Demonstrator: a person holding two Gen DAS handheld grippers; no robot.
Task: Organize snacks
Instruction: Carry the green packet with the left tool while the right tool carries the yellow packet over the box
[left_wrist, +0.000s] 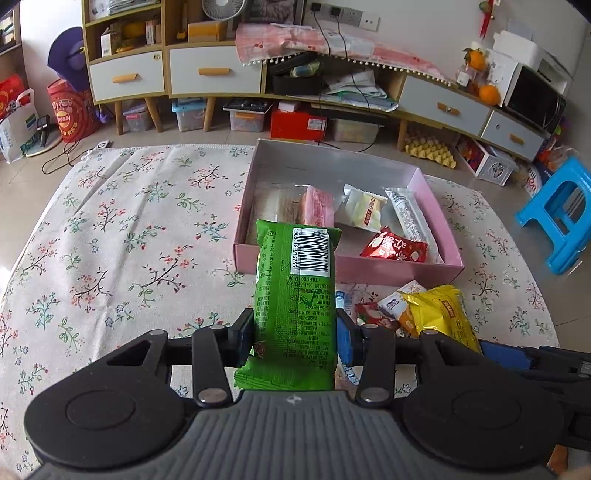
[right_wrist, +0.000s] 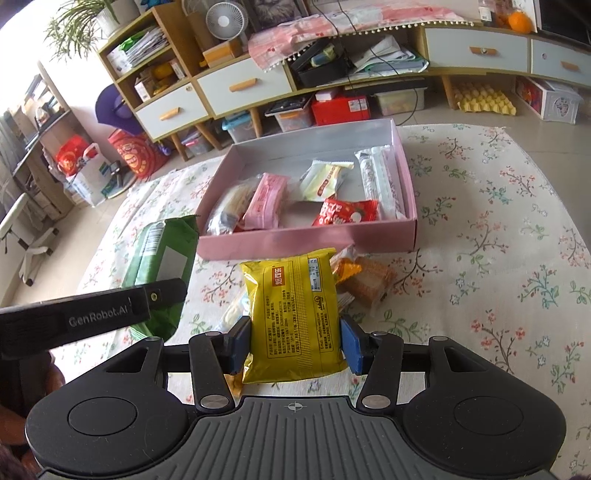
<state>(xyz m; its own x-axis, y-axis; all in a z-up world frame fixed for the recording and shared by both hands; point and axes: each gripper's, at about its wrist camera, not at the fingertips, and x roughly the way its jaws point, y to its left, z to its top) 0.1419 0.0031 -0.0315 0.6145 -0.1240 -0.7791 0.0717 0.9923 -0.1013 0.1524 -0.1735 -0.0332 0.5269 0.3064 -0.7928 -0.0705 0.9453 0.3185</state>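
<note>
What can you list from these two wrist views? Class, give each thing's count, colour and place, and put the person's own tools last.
pink box: one, pink outside, pale inside, open on the floral cloth.
snacks in the box: five; clear pack at left, pink pack, cream pack, red pack, long white pack at right.
green pack: one, clamped in the left tool, in front of the box.
yellow pack: one, clamped in the right tool.
loose snacks: a few, orange and brown, on the cloth behind the yellow pack.
floral cloth: one, white, flowered.
blue stool: one, on the floor at right.
left hand-held gripper: black, blue pads.
right hand-held gripper: black, blue pads.
</note>
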